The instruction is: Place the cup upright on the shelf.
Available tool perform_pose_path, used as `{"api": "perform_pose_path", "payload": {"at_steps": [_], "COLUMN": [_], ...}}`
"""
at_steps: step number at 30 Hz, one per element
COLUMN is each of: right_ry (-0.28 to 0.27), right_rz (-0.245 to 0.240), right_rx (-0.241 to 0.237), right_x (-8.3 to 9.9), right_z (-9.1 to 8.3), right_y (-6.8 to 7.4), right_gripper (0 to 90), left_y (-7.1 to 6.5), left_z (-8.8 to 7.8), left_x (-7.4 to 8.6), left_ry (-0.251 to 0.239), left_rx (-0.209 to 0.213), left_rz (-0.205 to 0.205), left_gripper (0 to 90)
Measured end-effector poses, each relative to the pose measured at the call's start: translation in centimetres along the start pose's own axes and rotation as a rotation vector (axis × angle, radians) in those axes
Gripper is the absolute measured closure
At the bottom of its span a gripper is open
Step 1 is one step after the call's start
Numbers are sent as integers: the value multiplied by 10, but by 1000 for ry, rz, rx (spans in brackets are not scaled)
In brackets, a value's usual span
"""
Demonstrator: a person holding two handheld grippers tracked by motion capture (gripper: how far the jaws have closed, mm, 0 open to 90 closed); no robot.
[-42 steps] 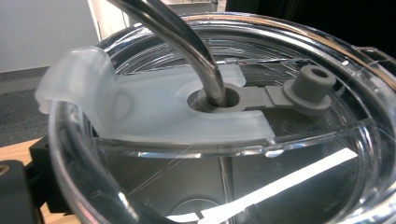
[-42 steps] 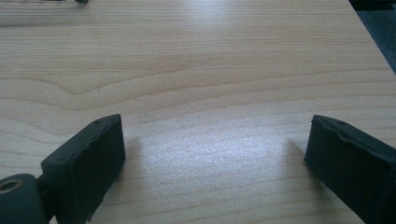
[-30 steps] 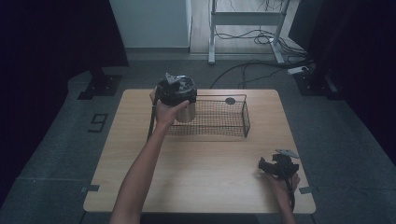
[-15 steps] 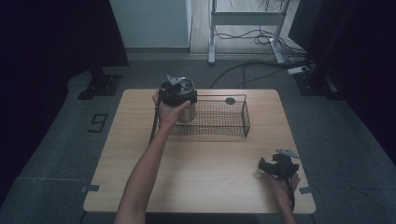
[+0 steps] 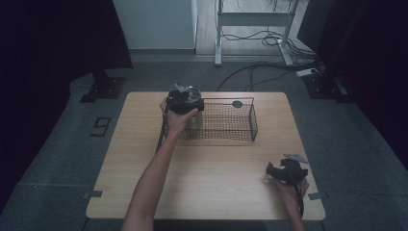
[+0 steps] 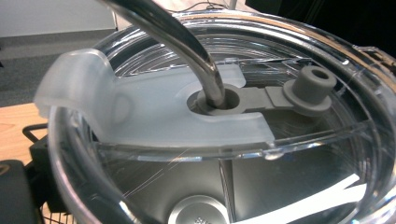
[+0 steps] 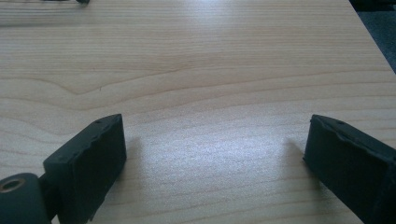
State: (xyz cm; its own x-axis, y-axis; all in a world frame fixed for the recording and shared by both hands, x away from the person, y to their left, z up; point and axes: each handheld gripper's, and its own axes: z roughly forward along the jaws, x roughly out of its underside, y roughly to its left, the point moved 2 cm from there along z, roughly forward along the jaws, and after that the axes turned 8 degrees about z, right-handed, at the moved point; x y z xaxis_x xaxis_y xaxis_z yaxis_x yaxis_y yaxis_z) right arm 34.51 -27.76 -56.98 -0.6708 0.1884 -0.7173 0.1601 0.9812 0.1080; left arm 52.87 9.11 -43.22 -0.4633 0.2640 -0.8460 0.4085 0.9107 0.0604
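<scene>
In the high view the left gripper [image 5: 185,100] was at the left end of a black wire-mesh basket [image 5: 226,125] standing on the far half of the pale wooden desk [image 5: 144,163]. The gripper's body and the hand behind it covered that end of the basket, so whatever sat under them could not be made out from above. A small dark round thing [image 5: 237,104] lay just beyond the basket's far rim; it was too small to identify.

The left gripper view was pressed up close to a clear plastic tumbler lid [image 6: 224,121], so close that its rim ran off the picture on every side. A frosted, translucent sliding tab [image 6: 140,107] crossed the lid, a bent shiny metal straw [image 6: 187,42] went down through a grey rubber grommet [image 6: 224,100], and a grey stopper [image 6: 309,88] sat on a short strap beside it. Through the lid a steel interior showed dimly. Only a dark corner at the lower left of this view hinted at a jaw, so whether the left gripper was clamped on the tumbler or loose could not be told.

The right gripper [image 5: 284,171] rested near the desk's near right corner, well apart from the basket. In its own view, the right gripper [image 7: 215,158] had its jaws spread wide over bare wood, nothing between them, each jaw cut off by the lower edge.
</scene>
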Motion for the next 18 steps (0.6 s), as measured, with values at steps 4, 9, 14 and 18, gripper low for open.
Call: {"api": "perform_pose_path", "payload": {"at_steps": [4, 9, 14, 18], "right_ry": [0, 0, 0, 0], "right_rz": [0, 0, 0, 0], "right_rx": [0, 0, 0, 0], "right_x": [0, 0, 0, 0], "right_z": [0, 0, 0, 0], "right_y": [0, 0, 0, 0], "right_gripper": [53, 53, 54, 54], "left_y": [0, 0, 2, 1], "left_z": [3, 9, 12, 15], "left_x": [3, 10, 14, 18], "left_ry": [5, 28, 36, 41], "left_rx": [-2, -8, -9, -8], "left_rz": [-2, 2, -3, -10], "left_gripper": [40, 40, 40, 40]}}
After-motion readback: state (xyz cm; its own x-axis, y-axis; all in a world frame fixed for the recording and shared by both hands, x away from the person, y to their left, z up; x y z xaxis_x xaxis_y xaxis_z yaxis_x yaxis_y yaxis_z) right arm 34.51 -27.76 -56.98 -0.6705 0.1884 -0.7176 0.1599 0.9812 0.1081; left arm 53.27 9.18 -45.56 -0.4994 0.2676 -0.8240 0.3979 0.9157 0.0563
